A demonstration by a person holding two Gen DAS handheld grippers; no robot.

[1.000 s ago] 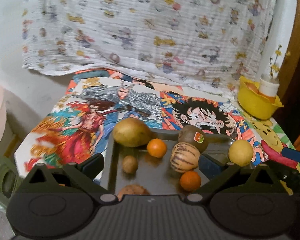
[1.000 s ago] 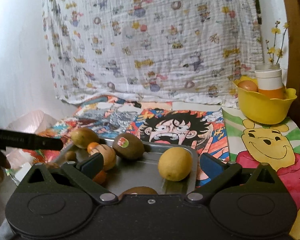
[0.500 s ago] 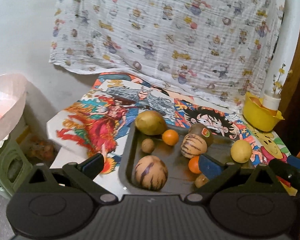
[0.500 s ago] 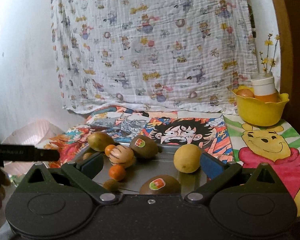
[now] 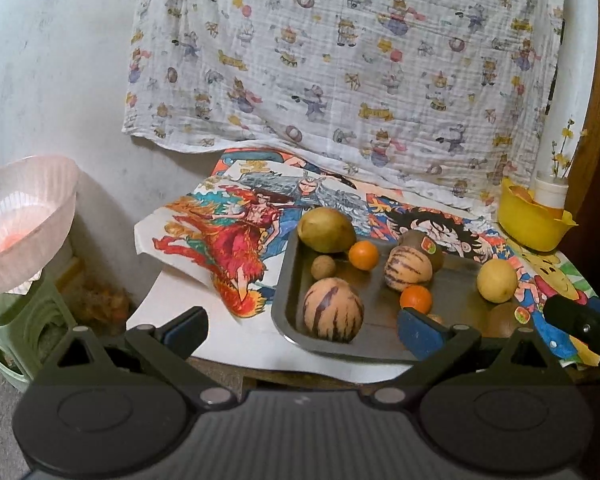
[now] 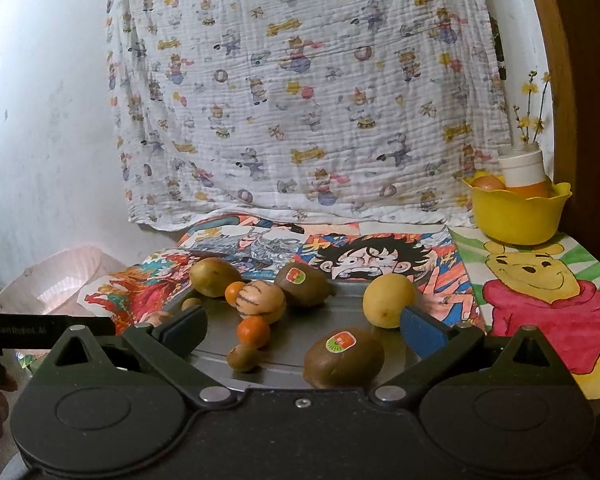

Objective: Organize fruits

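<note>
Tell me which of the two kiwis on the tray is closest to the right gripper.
The front kiwi, lying just ahead of the right gripper; the other kiwi sits farther back beside the striped melon.

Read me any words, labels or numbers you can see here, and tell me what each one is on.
"Genrobot AI", roughly; faint print on the left gripper body.
Kiwi stickers: too small to read.
Poster yellow characters: not legible.
Cloth yellow banners: blurred.

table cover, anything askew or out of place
Yes. The poster at the left end overhangs the table edge and curls up at its corner. The tray sits partly on it. The fruit all lie inside the tray; nothing is spilled.
</note>
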